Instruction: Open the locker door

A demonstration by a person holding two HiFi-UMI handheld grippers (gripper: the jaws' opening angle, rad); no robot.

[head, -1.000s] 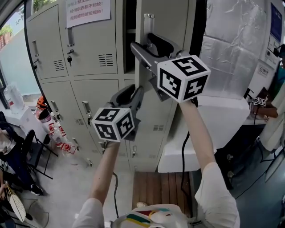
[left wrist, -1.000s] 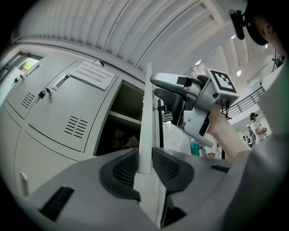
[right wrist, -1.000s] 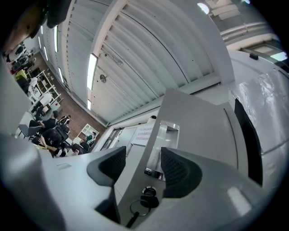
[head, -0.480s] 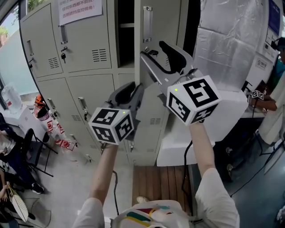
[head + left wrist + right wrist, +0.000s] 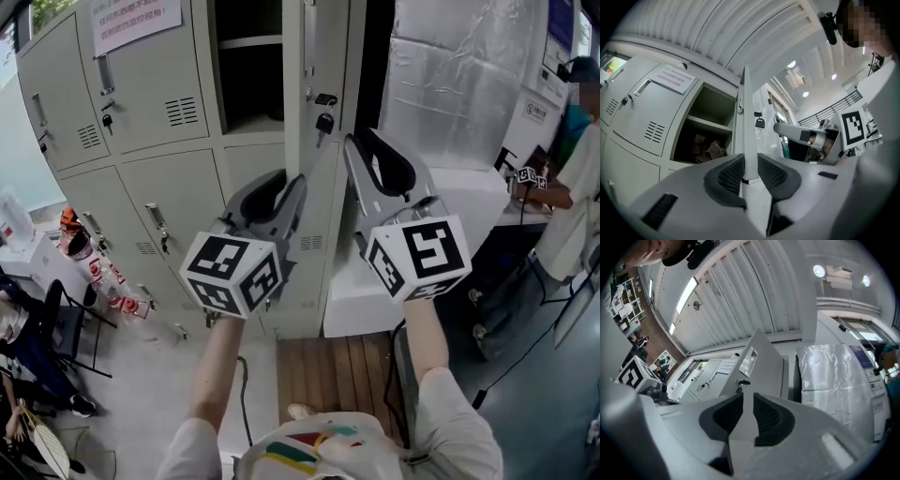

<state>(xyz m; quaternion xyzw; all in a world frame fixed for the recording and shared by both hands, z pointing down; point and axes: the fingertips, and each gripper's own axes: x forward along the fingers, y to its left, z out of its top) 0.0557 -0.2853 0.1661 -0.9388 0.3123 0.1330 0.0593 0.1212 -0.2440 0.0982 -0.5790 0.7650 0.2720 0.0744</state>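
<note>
**Head view:** locker door (image 5: 305,56) stands open, edge-on, with keys (image 5: 324,122) hanging at its lock. The left gripper (image 5: 277,187) and right gripper (image 5: 370,155) are below it.

**Left gripper view:** the pads clamp the door's thin edge at its bottom corner.

**Right gripper view:** the jaws have just been closing to a narrow gap, with nothing between them.

**Risk:** the corner hold is slight, so the edge could slip out while the door swings.

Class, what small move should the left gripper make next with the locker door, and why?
Probably swing the left gripper slightly toward the head view's right, carrying the locker door wider. Its jaws have just been closing and now pinch the door's free edge; the compartment already shows, so only a little more swing seems needed.
</note>
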